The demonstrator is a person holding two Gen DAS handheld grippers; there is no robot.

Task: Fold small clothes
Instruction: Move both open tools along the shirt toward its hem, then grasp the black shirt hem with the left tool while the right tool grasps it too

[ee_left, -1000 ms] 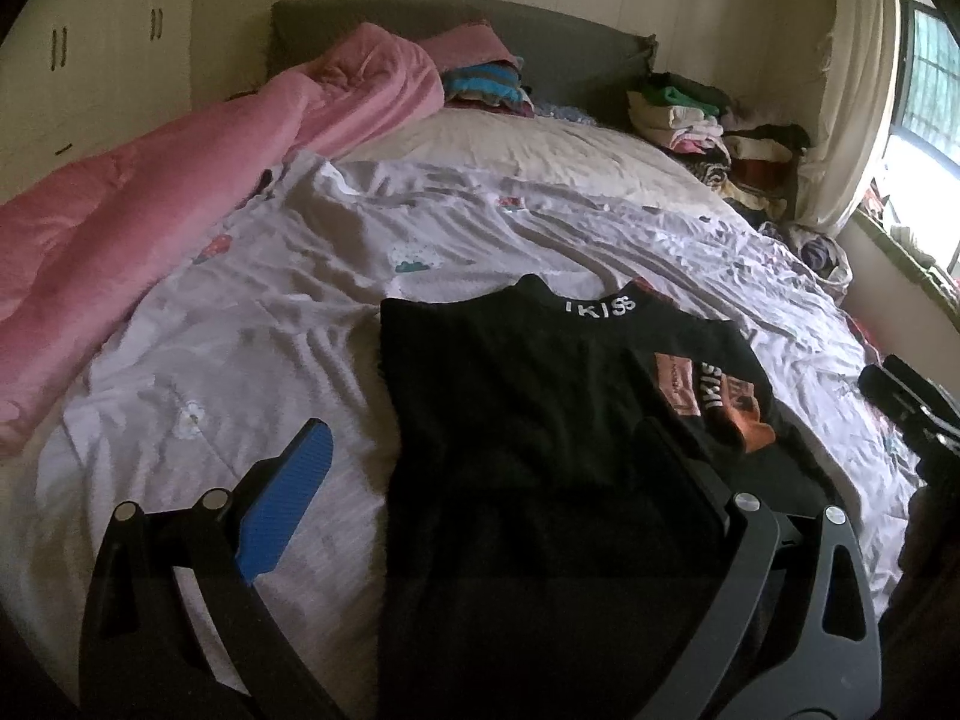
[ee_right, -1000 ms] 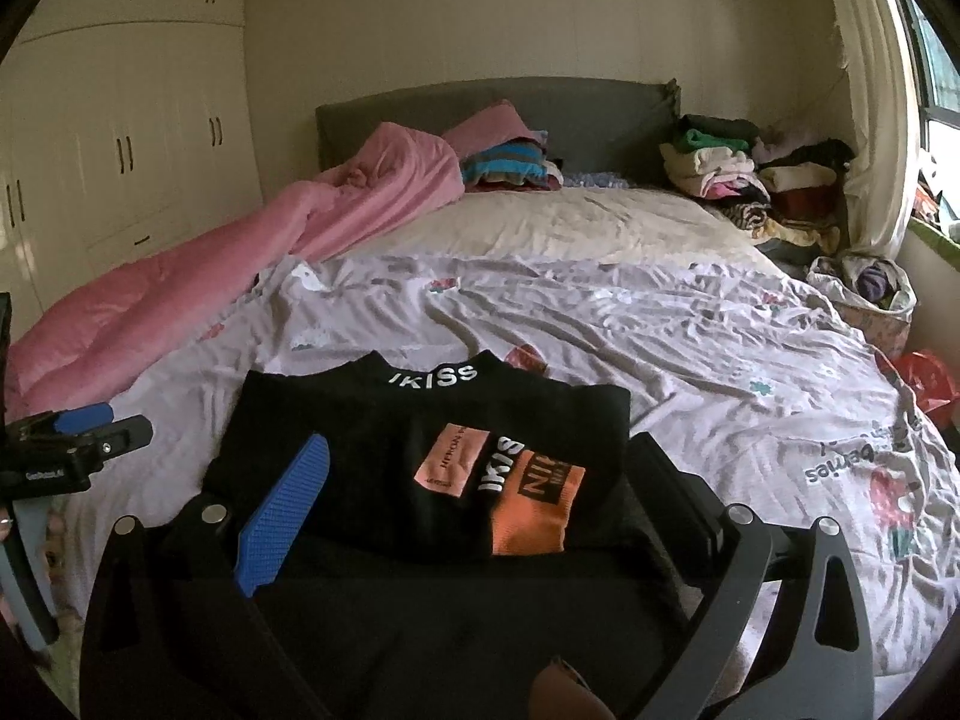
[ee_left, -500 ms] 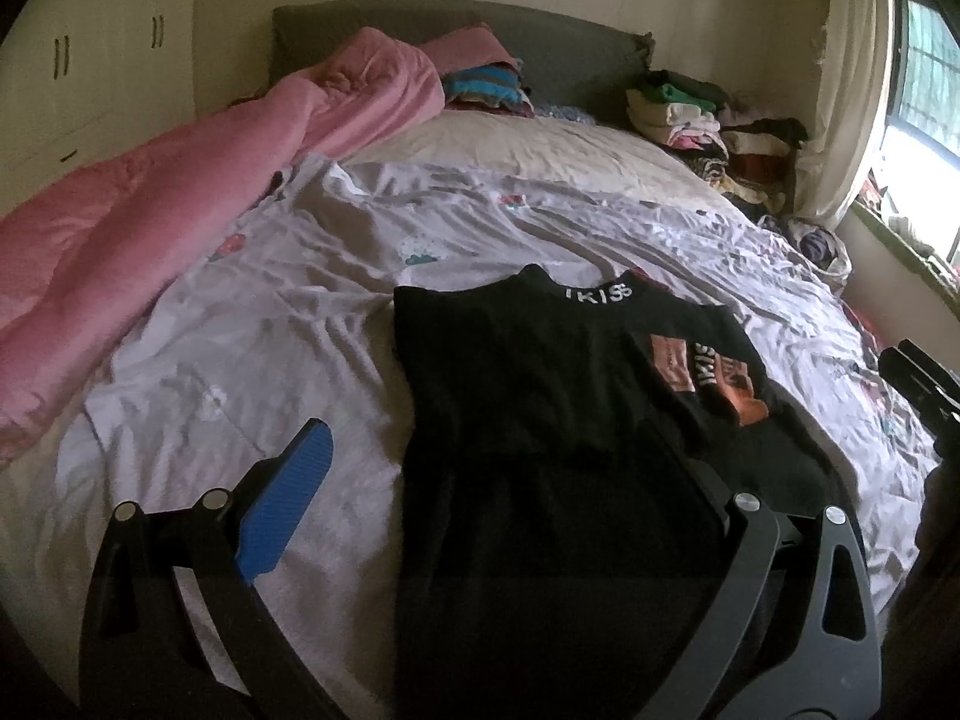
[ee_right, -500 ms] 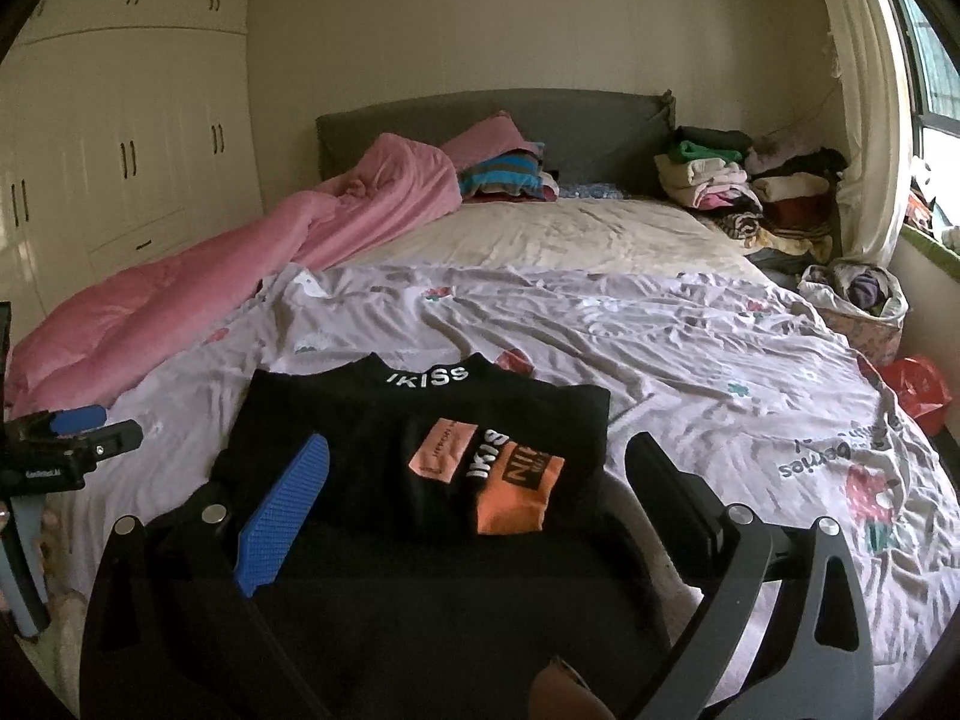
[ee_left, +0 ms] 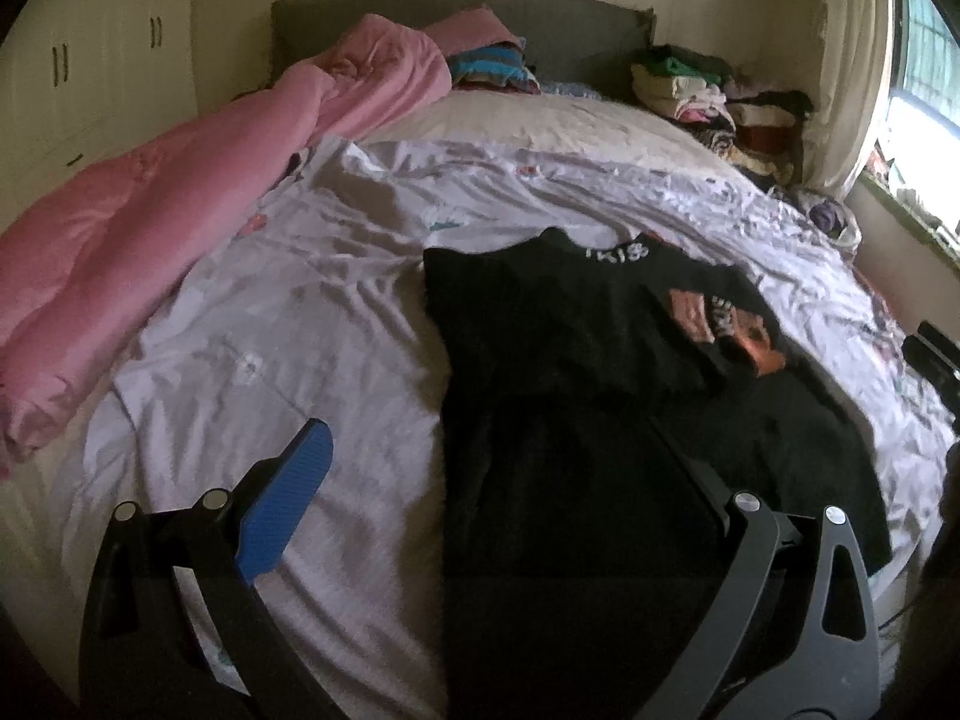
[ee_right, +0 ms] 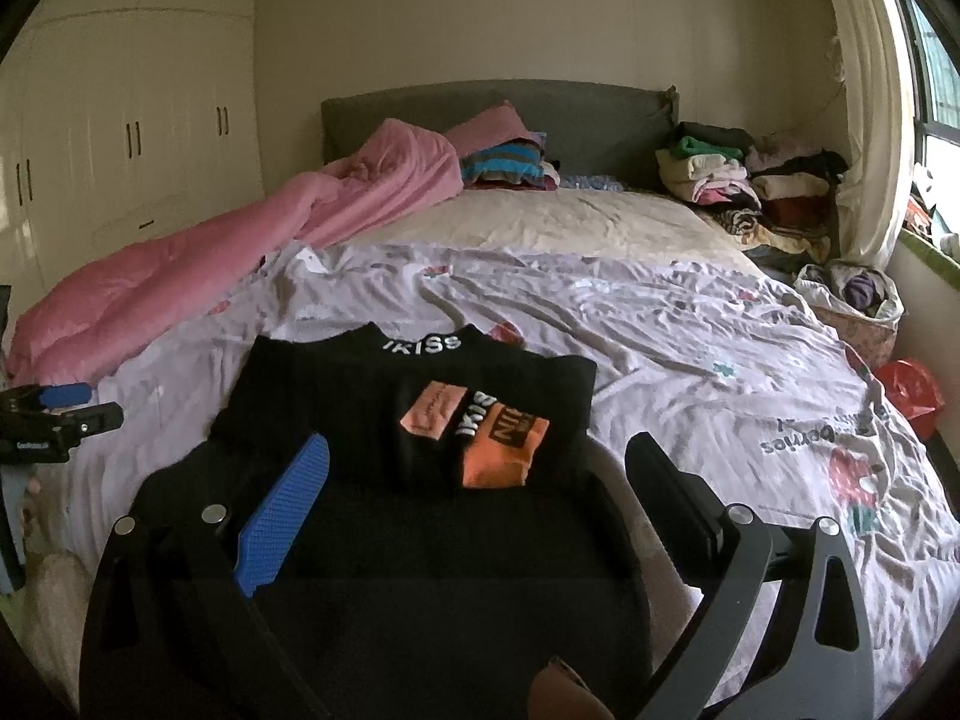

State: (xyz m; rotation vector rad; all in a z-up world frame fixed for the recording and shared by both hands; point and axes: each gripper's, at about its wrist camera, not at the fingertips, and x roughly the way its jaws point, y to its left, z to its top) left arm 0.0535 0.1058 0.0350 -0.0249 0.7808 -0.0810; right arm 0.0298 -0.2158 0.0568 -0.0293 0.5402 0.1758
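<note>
A black top (ee_left: pixel 570 372) with white "IKISS" lettering at the collar and an orange patch lies partly folded on the pale floral bedsheet; it also shows in the right wrist view (ee_right: pixel 420 420). My left gripper (ee_left: pixel 498 468) is open and empty, held above the near left part of the garment. My right gripper (ee_right: pixel 480 468) is open and empty, held above the garment's near edge. The left gripper also shows at the left edge of the right wrist view (ee_right: pixel 54 420).
A pink duvet (ee_right: pixel 210 276) lies along the bed's left side. Folded clothes (ee_right: pixel 738 180) are stacked at the far right by the headboard. A bag of clothes (ee_right: pixel 858 300) and a red bag (ee_right: pixel 912 396) sit off the bed's right side. Wardrobes (ee_right: pixel 120 138) stand at left.
Both grippers have pulled back and up from the garment, which now looks farther away in both views. The garment has not moved.
</note>
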